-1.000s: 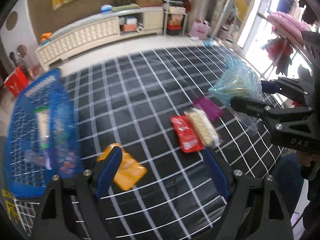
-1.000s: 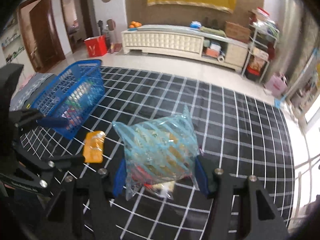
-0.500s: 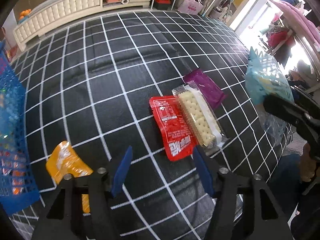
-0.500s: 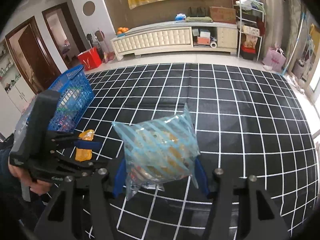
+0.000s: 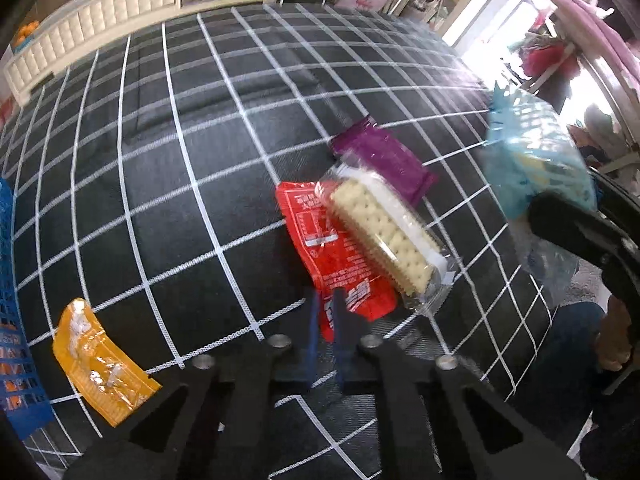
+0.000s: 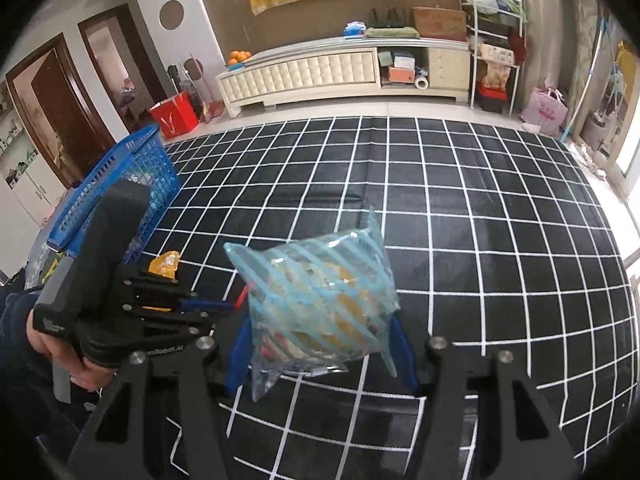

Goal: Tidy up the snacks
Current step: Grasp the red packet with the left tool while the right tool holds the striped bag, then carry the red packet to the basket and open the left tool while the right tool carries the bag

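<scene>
Clenched on the near edge of a flat red foil snack packet (image 5: 336,248), the left gripper (image 5: 325,320) has its two blue fingers (image 5: 312,332) pressed almost together, with the packet's lower edge pinched between them. That red packet lies on the black cloth with a white grid (image 5: 168,168) that covers the counter, printed in white lettering, glossy and slightly creased. A clear-wrapped stack of pale square crackers (image 5: 384,236) lies across its right side, overlapping it, and a flat purple packet (image 5: 384,160) sits just beyond the crackers, touching them. Well apart to the left lies a crinkled orange-yellow pouch (image 5: 100,364), near a blue plastic mesh basket (image 5: 12,320) at the cloth's edge.

The right gripper (image 6: 320,344) grasps a puffy clear bag with light-blue stripes (image 6: 316,296), its blue fingers (image 6: 238,352) pressing both sides of the bag and holding it above the cloth; pale and orange pieces show through the film. A hand (image 6: 60,344) holds the left gripper's handle in the right wrist view.

Counted: one red packet, one cracker pack, one purple packet, one orange pouch, one striped bag, one basket, two grippers.
</scene>
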Motion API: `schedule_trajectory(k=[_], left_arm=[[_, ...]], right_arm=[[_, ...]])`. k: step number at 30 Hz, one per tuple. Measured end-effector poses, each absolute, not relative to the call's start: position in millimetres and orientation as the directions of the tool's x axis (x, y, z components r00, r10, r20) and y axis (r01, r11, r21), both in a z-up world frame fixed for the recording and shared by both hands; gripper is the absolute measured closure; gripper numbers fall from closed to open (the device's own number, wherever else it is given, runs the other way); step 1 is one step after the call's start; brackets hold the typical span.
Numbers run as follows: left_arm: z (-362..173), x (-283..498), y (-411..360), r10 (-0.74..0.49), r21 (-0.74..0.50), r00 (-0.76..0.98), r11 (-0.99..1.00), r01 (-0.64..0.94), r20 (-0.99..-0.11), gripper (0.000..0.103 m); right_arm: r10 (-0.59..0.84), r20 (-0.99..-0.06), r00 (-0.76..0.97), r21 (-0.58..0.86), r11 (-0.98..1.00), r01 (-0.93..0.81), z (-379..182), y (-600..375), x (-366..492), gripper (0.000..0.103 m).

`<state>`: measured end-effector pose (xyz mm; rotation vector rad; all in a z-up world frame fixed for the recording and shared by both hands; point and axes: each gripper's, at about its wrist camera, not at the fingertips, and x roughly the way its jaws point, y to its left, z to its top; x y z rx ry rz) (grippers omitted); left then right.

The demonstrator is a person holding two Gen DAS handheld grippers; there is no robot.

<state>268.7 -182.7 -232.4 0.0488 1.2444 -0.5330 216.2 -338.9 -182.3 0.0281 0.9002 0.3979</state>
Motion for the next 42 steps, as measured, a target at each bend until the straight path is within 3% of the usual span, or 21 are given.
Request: schedule_trajectory(k=[11, 27, 42], left_arm=[[-161, 240, -169, -0.348, -0.168, 0.378, 0.886, 0.433, -0.858, 0.103], [-49, 192, -51, -0.296, -0.104, 0.602, 0.937, 0.333, -0.741, 0.103], [-44, 187, 60, -0.150, -0.035, 0.642, 0.981, 0.189, -0.752, 0.103]], right_arm=[[0.335, -0.732, 0.593, 0.150, 0.928, -0.340, -143, -316, 202, 0.040], [0.381, -0.685, 0.621, 0.090, 0.890, -0.447, -79, -231, 191, 0.040], [0.489, -0.671, 0.557, 0.147, 0.824, -0.547, -86, -122, 206, 0.040]])
